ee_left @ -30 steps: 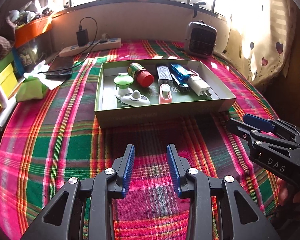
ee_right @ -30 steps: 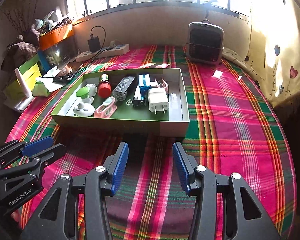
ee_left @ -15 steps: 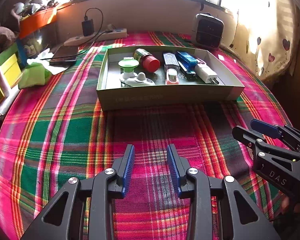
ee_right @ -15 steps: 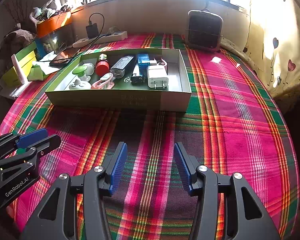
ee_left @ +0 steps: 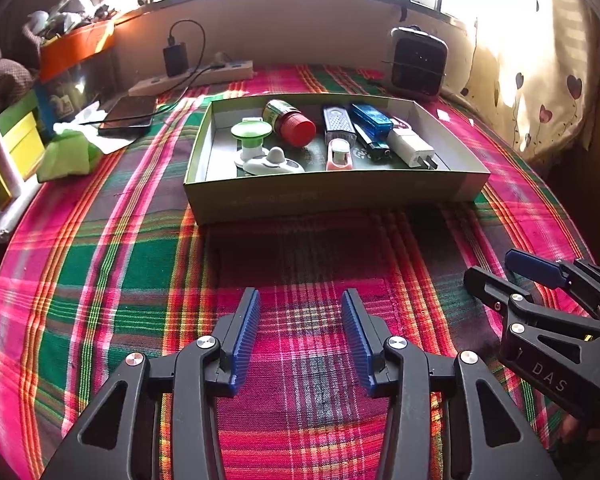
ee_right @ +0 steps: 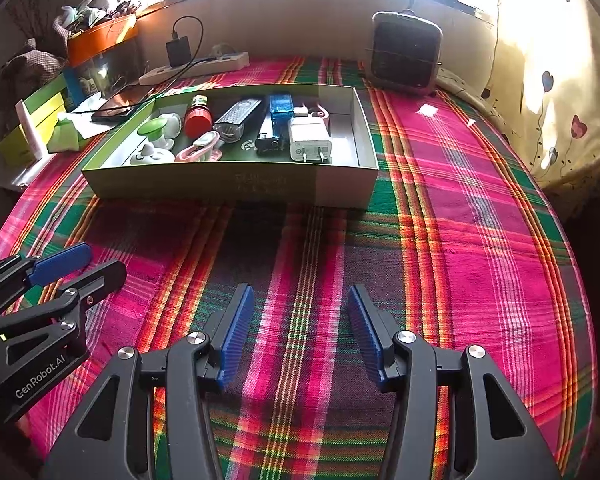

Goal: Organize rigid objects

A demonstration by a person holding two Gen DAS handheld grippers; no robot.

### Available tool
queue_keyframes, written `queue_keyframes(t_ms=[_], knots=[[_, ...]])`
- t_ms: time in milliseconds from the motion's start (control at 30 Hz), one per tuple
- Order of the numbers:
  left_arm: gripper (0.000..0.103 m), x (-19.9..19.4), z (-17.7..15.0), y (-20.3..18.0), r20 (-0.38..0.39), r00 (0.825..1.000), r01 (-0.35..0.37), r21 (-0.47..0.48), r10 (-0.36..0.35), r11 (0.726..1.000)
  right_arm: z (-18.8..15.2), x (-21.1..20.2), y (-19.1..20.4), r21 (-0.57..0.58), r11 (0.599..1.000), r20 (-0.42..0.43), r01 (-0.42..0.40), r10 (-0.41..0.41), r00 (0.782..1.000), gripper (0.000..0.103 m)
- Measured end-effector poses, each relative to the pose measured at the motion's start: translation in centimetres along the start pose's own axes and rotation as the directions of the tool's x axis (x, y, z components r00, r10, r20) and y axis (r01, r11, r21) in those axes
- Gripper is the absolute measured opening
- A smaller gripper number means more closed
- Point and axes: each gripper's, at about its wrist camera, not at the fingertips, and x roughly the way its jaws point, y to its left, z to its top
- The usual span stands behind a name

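Note:
A shallow green box (ee_left: pixel 332 196) (ee_right: pixel 236 184) lies on the plaid cloth, far ahead of both grippers. It holds several small items: a red-capped bottle (ee_left: pixel 290 122) (ee_right: pixel 198 116), a green-topped stand (ee_left: pixel 251 136), a white plug adapter (ee_left: pixel 410 146) (ee_right: pixel 310 140), a blue case (ee_left: pixel 370 118) and a pink clip (ee_right: pixel 202 148). My left gripper (ee_left: pixel 300 304) hovers over bare cloth, its jaws opening with nothing between them. My right gripper (ee_right: pixel 300 300) also stands open and empty; its jaws are widening slightly. Each gripper shows at the other view's edge.
A small grey heater (ee_left: pixel 418 60) (ee_right: pixel 406 54) stands behind the box. A power strip (ee_left: pixel 192 78) with a charger, a dark phone (ee_left: pixel 128 116), a green cloth (ee_left: pixel 66 154) and coloured boxes (ee_left: pixel 8 148) crowd the back left. A curtain (ee_right: pixel 552 80) hangs on the right.
My left gripper's jaws have spread wider. Both views have pulled back a little, so the box sits farther off. The right jaws have widened slightly.

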Motion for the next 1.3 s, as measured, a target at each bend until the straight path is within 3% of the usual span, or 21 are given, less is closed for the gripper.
queue_keyframes(t_ms=[167, 1300], knots=[[0.045, 0.04, -0.03, -0.45, -0.002, 1.0, -0.019, 0.001, 0.019, 1.0, -0.12, 0.01, -0.42, 0.02, 1.0, -0.005, 0.011, -0.011, 1.0, 0.06], [0.048, 0.1, 0.01, -0.83, -0.005, 0.999, -0.038, 0.017, 0.038, 0.999, -0.05, 0.1, -0.4, 0.018, 1.0, -0.007, 0.014, -0.014, 1.0, 0.064]])
